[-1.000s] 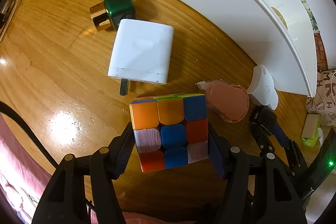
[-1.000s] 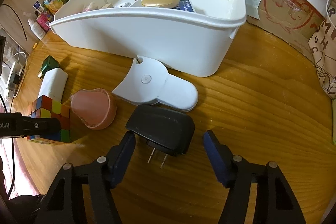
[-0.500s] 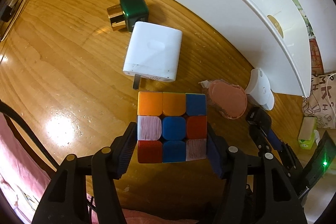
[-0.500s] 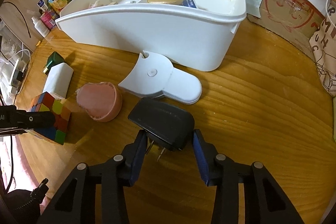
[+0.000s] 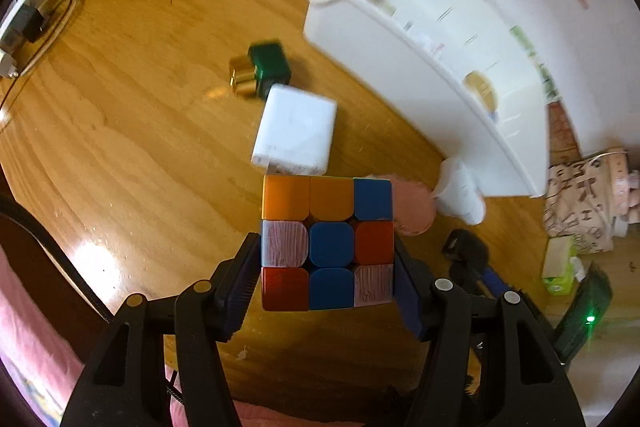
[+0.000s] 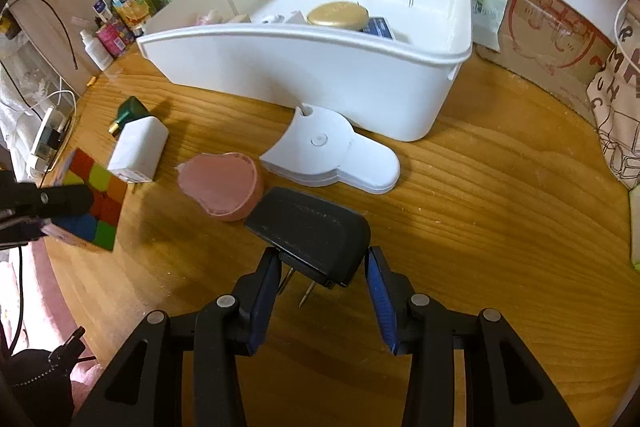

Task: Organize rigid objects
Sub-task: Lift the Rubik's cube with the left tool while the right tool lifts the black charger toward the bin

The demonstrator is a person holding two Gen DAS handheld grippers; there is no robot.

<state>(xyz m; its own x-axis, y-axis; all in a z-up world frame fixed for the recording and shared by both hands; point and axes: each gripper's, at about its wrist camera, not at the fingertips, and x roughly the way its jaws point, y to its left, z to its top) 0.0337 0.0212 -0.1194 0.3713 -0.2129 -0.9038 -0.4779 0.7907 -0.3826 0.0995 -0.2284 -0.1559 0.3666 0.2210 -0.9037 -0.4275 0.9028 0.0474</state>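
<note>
A puzzle cube [image 5: 326, 243] with orange, blue, red and pale squares is pinched between the jaws of the left gripper [image 5: 326, 279]. Compared with a second ago, the cube sits higher above the wooden surface [image 5: 132, 131], and the objects below it look smaller and blurred. In the right wrist view the cube [image 6: 94, 201] hangs at the far left, clear of the wood.

The right gripper [image 6: 322, 281] has just closed its jaws, which stood spread a second ago. They now press on both sides of a black plug adapter [image 6: 310, 233], whose two metal prongs point back toward the camera. The adapter's underside is hidden, so it is unclear whether it rests on the surface.

Just beyond the adapter lies a pink rounded object [image 6: 222, 185], touching or nearly touching it. Beside that sits a flat white fan-shaped device [image 6: 332, 153], right against the front wall of a large white bin [image 6: 304, 75]. Inside the bin are a gold round lid [image 6: 338, 14] and several smaller items that are hard to make out.

To the left, a white charger block [image 6: 138, 149] lies on the surface with a small green and gold object [image 6: 130, 113] just behind it. These two lie between the raised cube and the bin's left end.
</note>
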